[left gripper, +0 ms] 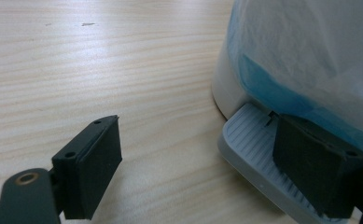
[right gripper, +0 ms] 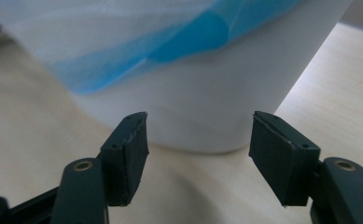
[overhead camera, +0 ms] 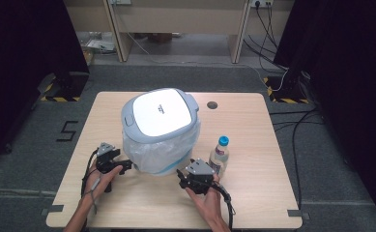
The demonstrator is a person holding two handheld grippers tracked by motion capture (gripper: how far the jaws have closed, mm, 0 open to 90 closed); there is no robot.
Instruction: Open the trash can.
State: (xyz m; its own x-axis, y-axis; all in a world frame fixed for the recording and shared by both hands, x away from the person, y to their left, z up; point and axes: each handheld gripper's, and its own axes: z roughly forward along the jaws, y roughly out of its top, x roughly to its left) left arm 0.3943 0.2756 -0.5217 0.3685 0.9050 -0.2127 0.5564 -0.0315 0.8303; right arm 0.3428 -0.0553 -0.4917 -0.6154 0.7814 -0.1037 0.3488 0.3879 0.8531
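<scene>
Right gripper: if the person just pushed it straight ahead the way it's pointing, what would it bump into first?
Most likely the bin: its white lower wall sits right ahead of the open right gripper, between the jaws. How much gap remains is hard to judge.

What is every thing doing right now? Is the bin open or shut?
Bin: upright, lid shut, lined with a bag.
Pedal: one jaw of the left gripper over it; pressing unclear.
Bottle: upright, cap on.
Left gripper: open.
Right gripper: open, holding nothing, facing the bin.
</scene>
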